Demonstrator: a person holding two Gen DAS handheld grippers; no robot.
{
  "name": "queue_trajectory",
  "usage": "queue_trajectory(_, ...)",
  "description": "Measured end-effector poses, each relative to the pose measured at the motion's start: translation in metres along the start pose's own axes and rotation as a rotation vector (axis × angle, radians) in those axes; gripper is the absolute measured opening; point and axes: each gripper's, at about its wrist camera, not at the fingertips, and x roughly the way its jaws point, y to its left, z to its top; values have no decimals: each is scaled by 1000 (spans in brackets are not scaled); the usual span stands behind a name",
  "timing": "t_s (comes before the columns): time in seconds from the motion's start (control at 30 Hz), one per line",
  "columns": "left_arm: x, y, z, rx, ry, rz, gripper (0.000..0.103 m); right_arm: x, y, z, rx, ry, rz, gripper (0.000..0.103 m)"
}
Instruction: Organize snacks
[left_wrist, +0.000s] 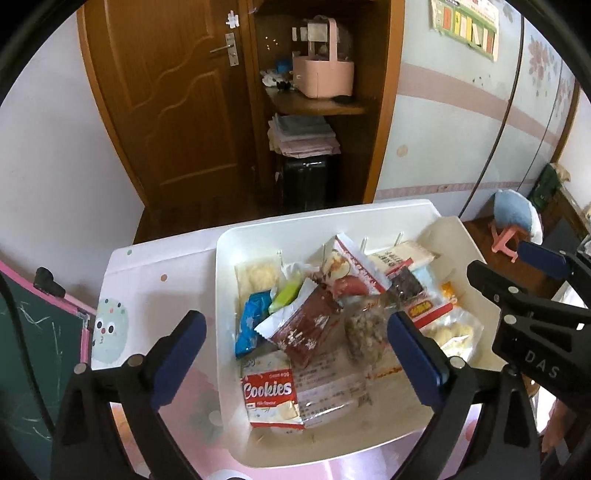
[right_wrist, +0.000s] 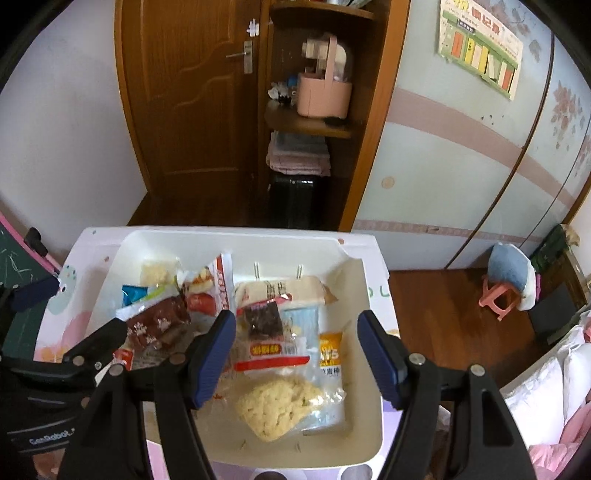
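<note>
Light, crinkly snack packets (left_wrist: 306, 325) fill the white bin (left_wrist: 225, 266); both tools gape empty: left tool (left_wrist: 295, 354) wide, right tool (right_wrist: 297, 354) half-open. The dried noodle pack (right_wrist: 284, 402) at six o'clock is brittle; pinching its sealed edge seems safest.

White bin (right_wrist: 373, 373): open top, access from above. Snack packets (left_wrist: 306, 325) crowd its left and middle; bare floor at the near right corner. Divider pegs (right_wrist: 300, 272) stand along the far wall.
</note>
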Motion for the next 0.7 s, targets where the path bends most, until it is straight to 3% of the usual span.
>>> queue_trajectory(0.4, -22, 1, -15, 4, 19, 2, 99, -15, 12, -12, -33, 20, -3, 69)
queue_trajectory(0.7, -83, 11, -55, -10, -10, 32, 99, -69, 18, -43, -27, 4, 33, 69)
